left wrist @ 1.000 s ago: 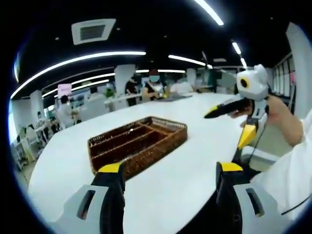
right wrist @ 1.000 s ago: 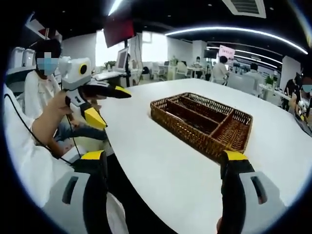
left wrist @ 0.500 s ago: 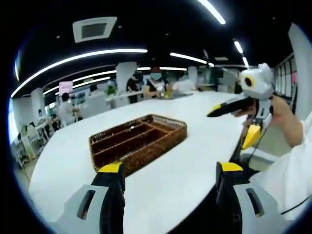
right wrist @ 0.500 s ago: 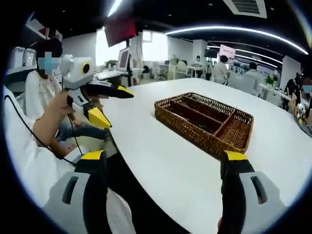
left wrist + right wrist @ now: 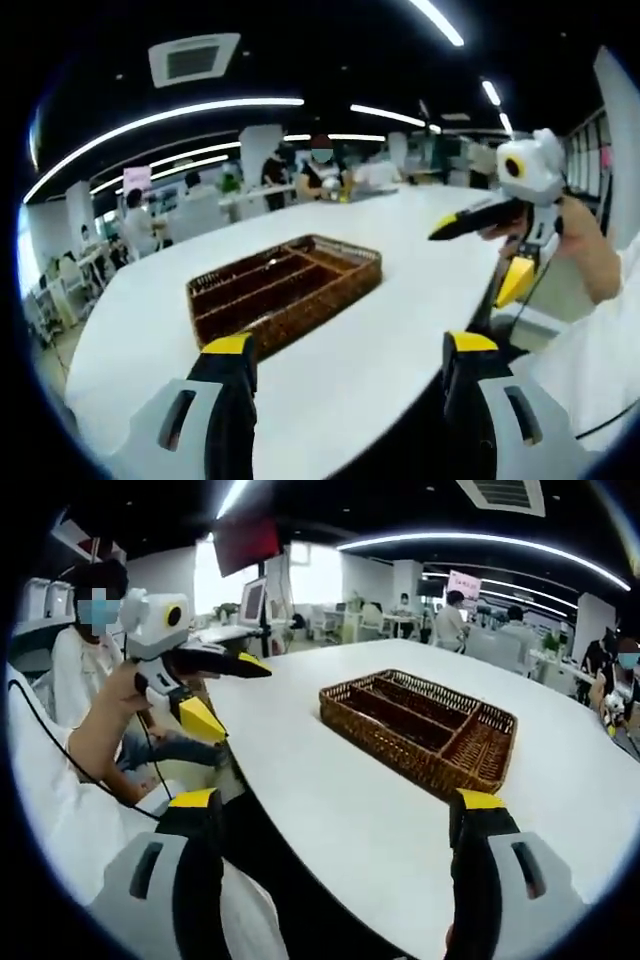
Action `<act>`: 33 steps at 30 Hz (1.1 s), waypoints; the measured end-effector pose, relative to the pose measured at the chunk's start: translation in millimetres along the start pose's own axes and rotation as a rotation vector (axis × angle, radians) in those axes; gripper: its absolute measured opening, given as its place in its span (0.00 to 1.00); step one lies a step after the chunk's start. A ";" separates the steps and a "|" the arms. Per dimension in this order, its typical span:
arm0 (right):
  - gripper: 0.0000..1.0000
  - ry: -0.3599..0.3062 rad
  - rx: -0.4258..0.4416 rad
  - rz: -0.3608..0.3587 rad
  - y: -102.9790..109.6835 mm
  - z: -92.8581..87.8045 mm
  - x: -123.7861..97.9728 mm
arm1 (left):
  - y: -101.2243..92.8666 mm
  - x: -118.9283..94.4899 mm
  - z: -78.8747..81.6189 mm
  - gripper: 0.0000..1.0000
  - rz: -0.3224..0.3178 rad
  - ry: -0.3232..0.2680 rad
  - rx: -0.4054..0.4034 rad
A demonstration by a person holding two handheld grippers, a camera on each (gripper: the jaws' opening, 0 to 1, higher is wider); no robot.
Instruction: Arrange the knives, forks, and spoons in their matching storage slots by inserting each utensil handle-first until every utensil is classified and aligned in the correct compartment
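Wicker cutlery tray on the white surface

We see a brown woven cutlery tray [image 5: 285, 292] lying flat on the white surface [image 5: 400, 270], well ahead of us and apart from its edges. It is rectangular with low walls; in the right gripper view the tray [image 5: 420, 730] shows several long parallel compartments and one crosswise compartment at its near right end. We cannot make out any knives, forks or spoons inside its slots.

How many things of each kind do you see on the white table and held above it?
Wicker organizer tray: 1
Handheld claws: 2, the left claw and the right claw
White table: 1
Utensils that can be made out: 0
Total: 4
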State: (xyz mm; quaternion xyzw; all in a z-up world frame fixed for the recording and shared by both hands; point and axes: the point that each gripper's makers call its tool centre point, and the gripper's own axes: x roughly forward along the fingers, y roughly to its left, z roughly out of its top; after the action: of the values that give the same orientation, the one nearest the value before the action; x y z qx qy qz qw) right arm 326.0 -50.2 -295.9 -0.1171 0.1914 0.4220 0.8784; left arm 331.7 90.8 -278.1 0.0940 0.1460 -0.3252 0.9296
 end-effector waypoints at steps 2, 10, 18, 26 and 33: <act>0.98 0.002 -0.008 0.002 2.1 0.4 -1.2 | 0.5 -2.9 1.9 0.76 0.005 -0.004 0.000; 0.98 0.002 -0.015 0.005 4.0 0.0 -4.6 | -1.5 -7.4 2.2 0.77 0.016 0.003 0.005; 0.98 0.002 -0.019 0.011 7.0 2.6 -9.2 | -4.1 -11.4 8.0 0.78 0.017 -0.018 -0.001; 0.98 0.001 -0.025 0.016 8.4 4.3 -10.4 | -2.8 -13.3 7.7 0.78 0.025 -0.011 -0.007; 0.98 -0.006 -0.024 0.015 6.6 6.7 -10.9 | -1.0 -13.0 9.1 0.78 0.030 -0.009 -0.007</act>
State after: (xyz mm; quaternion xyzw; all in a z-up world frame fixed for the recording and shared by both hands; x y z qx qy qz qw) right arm 316.2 -51.2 -285.4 -0.1250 0.1846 0.4312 0.8743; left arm 323.4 95.1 -265.3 0.0917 0.1414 -0.3110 0.9353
